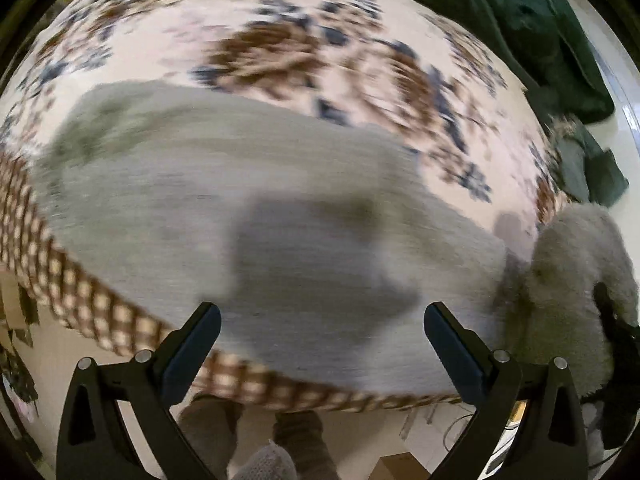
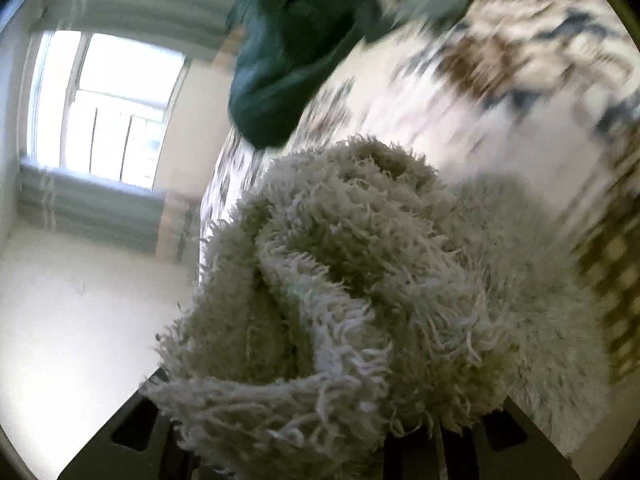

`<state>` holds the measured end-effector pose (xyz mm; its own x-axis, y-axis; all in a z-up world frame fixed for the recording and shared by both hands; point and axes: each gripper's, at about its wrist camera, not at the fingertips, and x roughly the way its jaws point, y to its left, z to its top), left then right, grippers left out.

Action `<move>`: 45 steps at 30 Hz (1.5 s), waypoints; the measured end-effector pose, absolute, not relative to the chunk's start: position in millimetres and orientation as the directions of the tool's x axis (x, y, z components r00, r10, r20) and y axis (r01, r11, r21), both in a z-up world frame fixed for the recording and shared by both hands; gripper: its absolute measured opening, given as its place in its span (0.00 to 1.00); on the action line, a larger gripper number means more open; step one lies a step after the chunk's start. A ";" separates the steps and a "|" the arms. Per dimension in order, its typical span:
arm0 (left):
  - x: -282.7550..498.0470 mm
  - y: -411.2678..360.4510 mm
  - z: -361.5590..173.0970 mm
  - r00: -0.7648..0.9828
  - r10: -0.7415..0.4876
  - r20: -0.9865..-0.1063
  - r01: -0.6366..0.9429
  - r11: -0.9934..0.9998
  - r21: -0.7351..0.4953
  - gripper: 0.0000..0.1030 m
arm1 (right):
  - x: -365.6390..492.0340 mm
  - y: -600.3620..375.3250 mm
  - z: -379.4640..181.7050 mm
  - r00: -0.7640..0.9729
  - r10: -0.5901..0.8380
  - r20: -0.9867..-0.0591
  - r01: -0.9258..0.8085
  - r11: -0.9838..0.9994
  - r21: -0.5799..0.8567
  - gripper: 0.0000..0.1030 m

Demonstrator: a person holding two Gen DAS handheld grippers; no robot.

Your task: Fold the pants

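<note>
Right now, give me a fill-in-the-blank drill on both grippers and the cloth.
1. The left gripper is ____, holding nothing.
2. The fluffy grey fleece pants lie on a ____-patterned bedspread.
3. The right gripper's fingers are hidden by bunched ____ fabric.
4. The crumpled garment at the far corner is dark ____.

Missing: open; floral; fleece; green

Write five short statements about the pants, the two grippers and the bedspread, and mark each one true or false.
1. The left gripper is open and holds nothing. True.
2. The right gripper is empty. False: fluffy grey pants are bunched at its fingers.
3. The pants lie on a plain white sheet. False: the bedspread has a brown and blue floral pattern.
4. A dark green garment lies on the bed. True.
5. A window shows in the right wrist view. True.
</note>
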<state>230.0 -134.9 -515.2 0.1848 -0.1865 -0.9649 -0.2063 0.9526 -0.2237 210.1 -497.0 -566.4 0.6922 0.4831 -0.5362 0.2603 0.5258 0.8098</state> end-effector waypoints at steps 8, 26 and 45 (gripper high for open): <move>223.1 -29.7 -521.5 0.213 -0.139 -0.967 -0.271 0.943 -0.195 1.00 | 247.8 -317.4 -635.8 0.372 0.529 -0.762 0.221 0.747 0.627 0.27; 300.9 -119.7 -504.1 0.187 -0.316 -0.930 0.054 0.949 -0.311 1.00 | 239.1 -422.3 -572.5 0.251 0.198 -0.947 0.410 0.865 0.290 0.95; 335.2 -127.8 -549.6 0.157 -0.411 -0.898 0.011 0.910 -0.415 0.07 | 267.1 -465.5 -592.0 0.207 0.199 -0.958 0.400 0.876 0.269 0.95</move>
